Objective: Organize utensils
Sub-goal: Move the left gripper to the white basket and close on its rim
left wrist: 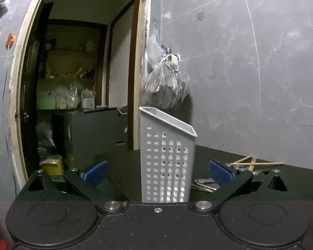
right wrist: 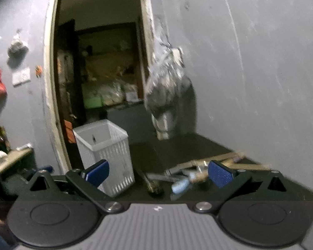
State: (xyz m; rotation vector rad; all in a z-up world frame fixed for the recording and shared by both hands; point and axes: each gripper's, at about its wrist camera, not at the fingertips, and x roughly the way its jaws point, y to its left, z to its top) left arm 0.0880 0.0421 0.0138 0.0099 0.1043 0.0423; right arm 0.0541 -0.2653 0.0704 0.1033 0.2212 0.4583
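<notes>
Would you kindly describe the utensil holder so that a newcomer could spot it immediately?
Find the open doorway in the grey wall; a dark countertop runs along the wall to its right. At the counter's doorway end stands the white plastic utensil caddy, tall, open-topped, with perforated sides. It is the only upright thing there; the utensils lie flat beside it.

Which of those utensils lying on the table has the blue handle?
The short one at the front of the pile, nearest the right gripper. Its handle is light blue; the others look wooden or metal.

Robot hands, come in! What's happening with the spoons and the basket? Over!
Left gripper open, right gripper open, both empty. Basket upright on counter. Utensils loose beside it. Nothing blocking.
</notes>
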